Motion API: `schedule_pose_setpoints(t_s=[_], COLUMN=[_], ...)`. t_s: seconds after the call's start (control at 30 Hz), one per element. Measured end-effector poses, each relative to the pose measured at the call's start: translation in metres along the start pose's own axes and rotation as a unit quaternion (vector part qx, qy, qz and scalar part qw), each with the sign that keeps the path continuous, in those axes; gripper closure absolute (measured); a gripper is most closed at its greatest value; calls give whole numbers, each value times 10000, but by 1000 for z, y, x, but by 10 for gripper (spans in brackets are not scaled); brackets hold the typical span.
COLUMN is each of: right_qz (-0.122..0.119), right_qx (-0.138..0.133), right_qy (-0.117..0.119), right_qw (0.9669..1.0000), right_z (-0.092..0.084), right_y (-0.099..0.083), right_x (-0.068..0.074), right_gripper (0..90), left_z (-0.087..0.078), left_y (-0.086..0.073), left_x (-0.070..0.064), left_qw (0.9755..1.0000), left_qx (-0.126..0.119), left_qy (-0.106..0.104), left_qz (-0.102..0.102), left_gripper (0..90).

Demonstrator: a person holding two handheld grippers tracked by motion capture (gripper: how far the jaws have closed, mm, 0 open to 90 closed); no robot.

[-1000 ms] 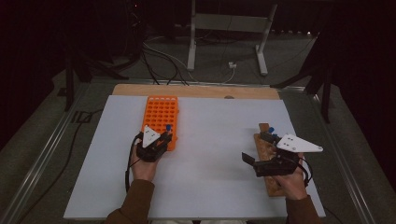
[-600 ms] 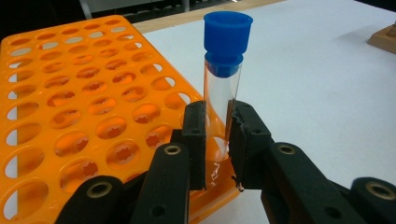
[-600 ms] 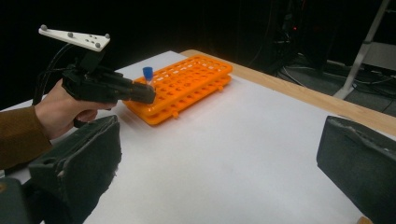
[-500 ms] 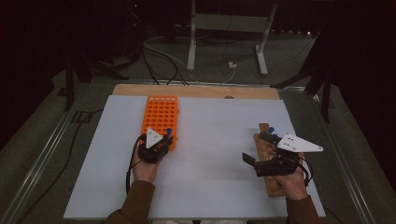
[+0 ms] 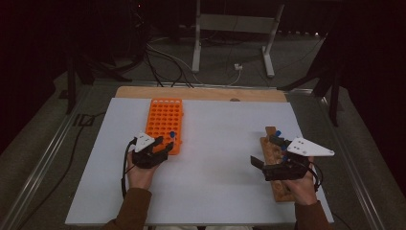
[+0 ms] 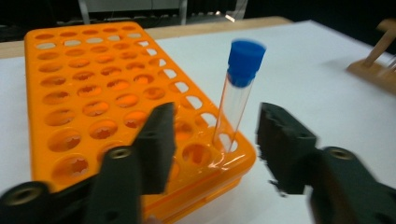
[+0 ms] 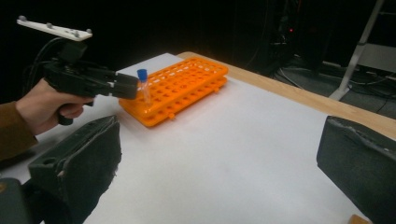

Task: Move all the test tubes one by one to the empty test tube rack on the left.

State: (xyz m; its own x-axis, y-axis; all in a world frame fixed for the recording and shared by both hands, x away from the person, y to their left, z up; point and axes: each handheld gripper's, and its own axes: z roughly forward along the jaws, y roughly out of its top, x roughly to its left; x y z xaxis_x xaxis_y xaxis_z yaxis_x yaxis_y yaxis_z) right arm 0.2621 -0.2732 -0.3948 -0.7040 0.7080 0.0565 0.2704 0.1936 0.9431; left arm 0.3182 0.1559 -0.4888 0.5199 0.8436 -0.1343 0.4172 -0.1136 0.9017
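1. Left gripper view: the left hand-held gripper (image 6: 212,140) has its jaws apart, having just been opening, and neither pad presses on anything.
2. Between those jaws, a little beyond them, a clear tube with a blue cap (image 6: 239,91) stands in a hole at the near right corner of the orange rack (image 6: 88,88), leaning slightly to the right.
3. The rack's other holes that show look empty.
4. High view: the rack (image 5: 164,120) lies on the white worktop (image 5: 215,143), and the left hand-held gripper (image 5: 165,147) sits at its near end, beside the blue cap (image 5: 172,134).
5. Well apart to the right, the right hand-held gripper (image 5: 256,162) rests over a wooden stand (image 5: 277,191).
6. Right gripper view: its jaws stand wide apart with nothing between them, the rack (image 7: 180,91) and tube (image 7: 143,84) far beyond.
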Motion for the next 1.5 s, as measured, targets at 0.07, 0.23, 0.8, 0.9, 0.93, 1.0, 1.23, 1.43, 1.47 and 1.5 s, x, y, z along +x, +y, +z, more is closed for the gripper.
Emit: schedule_pose_setpoints(t_s=[0.07, 0.23, 0.8, 0.9, 0.93, 1.0, 1.23, 1.43, 1.47, 1.5], right_qz=[13, 86, 31, -3, -9, -24, -121, -180, -158, -106], right_qx=[-35, -134, 300, 340, 359, 406, 680, 982, 1003, 1019], right_qy=[-55, -184, -1003, -984, -968, -919, -742, -667, -651, -630], right_qw=[10000, 9997, 9945, 9946, 9947, 9949, 9948, 9928, 9927, 9927], right_z=[-3, -11, -35, -39, -41, -43, -43, -38, -37, -37], right_y=[1, -1, -20, -24, -26, -29, -41, -51, -53, -55], right_x=[-2, -12, -37, -41, -42, -45, -51, -55, -57, -58], right_gripper=[0, 0, 174, 269, 306, 367, 540, 664, 682, 694], left_z=[-7, -22, -59, -60, -61, -61, -60, -59, -58, -58], left_y=[3, 11, 19, 19, 19, 19, 16, 14, 14, 14], left_x=[-1, -2, -12, -11, -11, -10, -9, -10, -10, -10], left_qw=[10000, 9996, 9975, 9971, 9971, 9971, 9974, 9977, 9977, 9978], left_qx=[-86, -263, -710, -752, -755, -756, -711, -672, -662, -654], left_qy=[17, 124, 55, 32, 27, 38, 80, 93, 95, 96], left_qz=[-38, -19, -11, -70, -70, -83, -109, -90, -88, -82], left_gripper=[360, 160, 9, 10, 10, 10, 10, 10, 10, 10])
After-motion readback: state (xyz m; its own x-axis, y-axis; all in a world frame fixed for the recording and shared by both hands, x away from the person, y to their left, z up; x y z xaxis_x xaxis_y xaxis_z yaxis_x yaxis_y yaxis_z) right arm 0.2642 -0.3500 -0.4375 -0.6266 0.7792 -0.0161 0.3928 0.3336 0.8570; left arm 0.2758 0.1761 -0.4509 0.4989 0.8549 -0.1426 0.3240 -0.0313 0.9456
